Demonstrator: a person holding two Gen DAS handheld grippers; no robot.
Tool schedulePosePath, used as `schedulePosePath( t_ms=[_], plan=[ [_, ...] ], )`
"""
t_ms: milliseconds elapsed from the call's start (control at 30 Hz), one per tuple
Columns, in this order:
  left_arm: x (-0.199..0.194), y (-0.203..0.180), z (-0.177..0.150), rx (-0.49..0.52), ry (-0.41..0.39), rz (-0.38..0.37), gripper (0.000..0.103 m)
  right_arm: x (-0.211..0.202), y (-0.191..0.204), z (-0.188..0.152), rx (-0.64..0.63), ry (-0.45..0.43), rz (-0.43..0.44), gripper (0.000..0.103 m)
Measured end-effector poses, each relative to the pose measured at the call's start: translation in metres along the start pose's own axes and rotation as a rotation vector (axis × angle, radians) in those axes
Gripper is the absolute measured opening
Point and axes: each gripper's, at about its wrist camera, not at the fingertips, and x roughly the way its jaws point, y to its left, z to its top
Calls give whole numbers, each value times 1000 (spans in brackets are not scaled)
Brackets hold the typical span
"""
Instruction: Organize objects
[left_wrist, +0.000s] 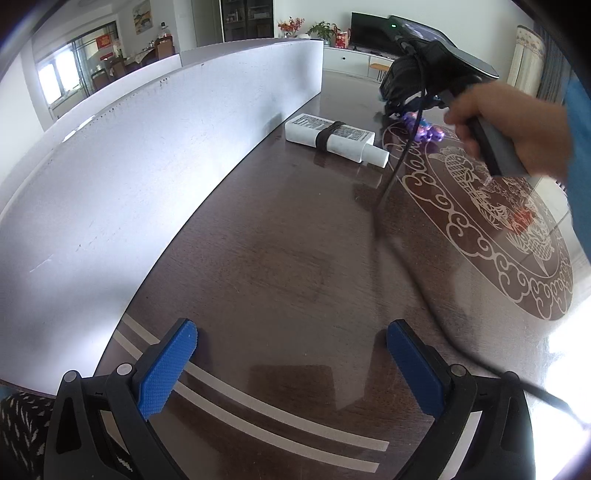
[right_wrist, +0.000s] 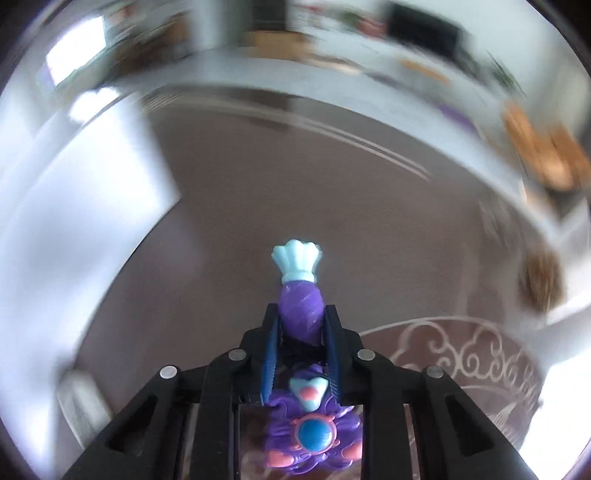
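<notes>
Dark table (left_wrist: 280, 258); right gripper (right_wrist: 301, 325) jaws clamp purple toy (right_wrist: 300, 310), pointing forward

A long white foam board (left_wrist: 147, 155) stands upright along the far edge of the dark wooden desk (left_wrist: 280, 258). Beyond are a black television (left_wrist: 369, 31) and potted plants (left_wrist: 321, 31).

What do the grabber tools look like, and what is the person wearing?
Each grabber has a black plastic frame with round silver pins. The left gripper has two bright blue fingers with a bumpy, dotted texture. The right gripper has darker blue ridged pads, a grey handle and a black cable trailing off it. The person wears a blue sleeve.
</notes>
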Motion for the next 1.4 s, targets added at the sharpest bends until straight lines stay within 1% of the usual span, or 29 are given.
schedulePosePath(
  t_ms=[33, 133, 200, 233, 300, 367, 433, 467, 567, 700, 767, 833, 867, 900, 933, 967, 1000, 1033, 1067, 1167, 1200, 1267, 1333, 1400],
  plan=[
    [0, 0, -1, 0, 0, 0, 103, -7, 15, -10, -75, -12, 32, 23],
    [0, 0, -1, 2, 0, -2, 103, -31, 53, -45, -245, -31, 133, 23],
    [0, 0, -1, 2, -1, -2, 103, -48, 73, -71, -340, -44, 185, 23],
    [-1, 0, -2, 3, -1, -1, 103, -57, 81, -86, -381, -49, 215, 23],
    [-1, 0, -3, 3, 0, -2, 103, -72, 86, -114, -406, -48, 245, 22],
    [-1, -1, -3, 9, 1, -6, 103, -81, 77, -133, -371, -43, 239, 22],
    [-1, -2, -3, 19, 2, -24, 103, -92, 52, -157, -290, -43, 212, 22],
    [-1, -3, -3, 26, 1, -35, 103, -95, 31, -172, -249, -45, 197, 22],
    [-2, -8, -4, 51, 0, -63, 103, -114, -12, -212, -118, -49, 146, 22],
    [-4, -16, -6, 86, 1, -70, 103, -141, -53, -265, -24, -70, 103, 23],
    [-4, -20, -6, 106, 1, -80, 103, -146, -64, -285, 25, -83, 80, 23],
    [-7, -27, -9, 133, -1, -94, 103, -158, -73, -306, 76, -114, 69, 23],
    [-10, -27, -12, 143, -1, -97, 103, -159, -76, -312, 88, -127, 65, 23],
    [-10, -30, -13, 159, -1, -99, 103, -170, -72, -323, 99, -144, 57, 25],
    [-13, -31, -16, 168, -2, -104, 103, -171, -76, -328, 104, -162, 53, 28],
    [-14, -31, -18, 174, -3, -106, 103, -168, -77, -325, 105, -173, 54, 41],
    [-15, -32, -19, 179, -3, -110, 103, -167, -77, -325, 107, -178, 53, 63],
    [-15, -33, -19, 185, -3, -115, 103, -166, -77, -325, 111, -176, 49, 73],
    [-15, -34, -19, 193, -4, -118, 103, -160, -77, -320, 112, -168, 51, 80],
    [-17, -37, -20, 215, 3, -153, 103, -159, -83, -315, 127, -173, 71, 80],
    [-18, -37, -20, 225, 15, -174, 103, -155, -84, -315, 132, -174, 78, 82],
    [-21, -35, -20, 229, 46, -210, 103, -155, -85, -319, 144, -175, 93, 86],
    [-25, -29, -19, 234, 90, -269, 103, -154, -83, -321, 144, -171, 87, 89],
    [-27, -24, -19, 240, 123, -303, 103, -152, -79, -320, 131, -163, 77, 93]
  ],
)
